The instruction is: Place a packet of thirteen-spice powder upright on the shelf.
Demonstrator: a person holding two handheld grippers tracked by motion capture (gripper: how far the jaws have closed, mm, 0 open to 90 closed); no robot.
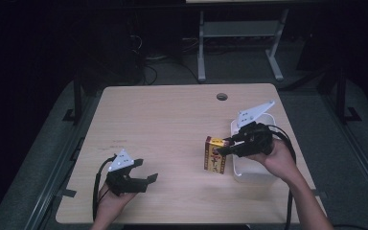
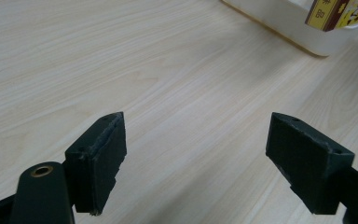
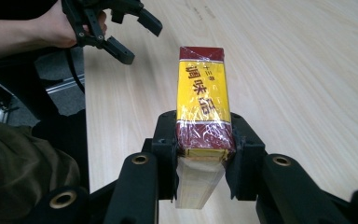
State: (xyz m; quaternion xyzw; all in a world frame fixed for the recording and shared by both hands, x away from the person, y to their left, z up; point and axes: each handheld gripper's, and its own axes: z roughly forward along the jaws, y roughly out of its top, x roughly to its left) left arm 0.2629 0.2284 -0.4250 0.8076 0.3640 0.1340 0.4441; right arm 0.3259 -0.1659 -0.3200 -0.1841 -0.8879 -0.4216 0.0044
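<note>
Pale wood-grain table (image 1: 172, 124) fills the working area; the surroundings are dark, with a metal frame visible beyond the far edge.

Right gripper (image 3: 204, 151): jaws clamped on the box (image 3: 201, 100), one pad on each long side near its dark-red end. The grip leaves the yellow printed face exposed and the far end projecting forward, which suggests the box is being carried rather than pressed down. In the high view the box (image 1: 215, 154) sits just left of the tub (image 1: 249, 173), and the right gripper (image 1: 226, 146) reaches across the tub's rim to hold it. Whether the box rests on the table or is lifted clear cannot be told.

Left gripper (image 2: 196, 158): jaws wide apart, nothing between them, only bare table beneath. In the high view the left gripper (image 1: 146, 178) is near the front-left corner, well apart from the box, apparently on standby.

Probable step: transfer of the box between table and tub; direction cannot be determined.
</note>
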